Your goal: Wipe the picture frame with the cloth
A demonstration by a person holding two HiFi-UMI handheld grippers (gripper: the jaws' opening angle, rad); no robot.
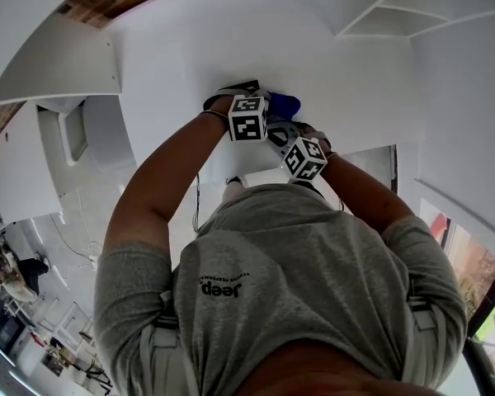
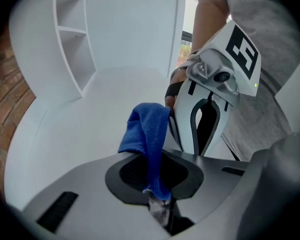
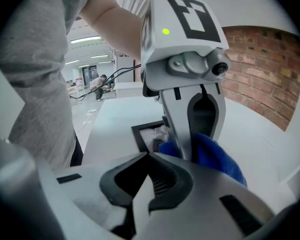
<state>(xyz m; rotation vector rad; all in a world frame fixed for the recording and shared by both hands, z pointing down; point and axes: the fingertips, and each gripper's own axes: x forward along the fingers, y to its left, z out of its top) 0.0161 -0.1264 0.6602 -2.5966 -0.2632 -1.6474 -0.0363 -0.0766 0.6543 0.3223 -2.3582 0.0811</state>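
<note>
Two grippers crowd together over a white table (image 2: 75, 134), and they block most of the view of each other's work. The left gripper (image 2: 157, 186) has its jaws clenched on the blue cloth (image 2: 147, 129), which is pinched at its lower end and bunches out past the tips. The right gripper (image 3: 146, 159) has its jaws pressed together, and I see nothing between them. From its camera, the left gripper's body stands directly in front and covers much of the scene.

The picture frame (image 3: 139, 136) lies flat on the table just beyond the right gripper's jaws, with the cloth touching or just over its near edge; which one cannot be told. Only one black corner of the frame shows, and what sits inside it is too pale and blurred to read.

Several open compartments of a white shelf (image 2: 72, 39) stand to one side, and a brick wall (image 3: 260, 74) lies behind the table. In the head view, the person's grey shirt (image 1: 297, 271) and forearms fill the lower picture, and the marker cubes hide both sets of jaws.
</note>
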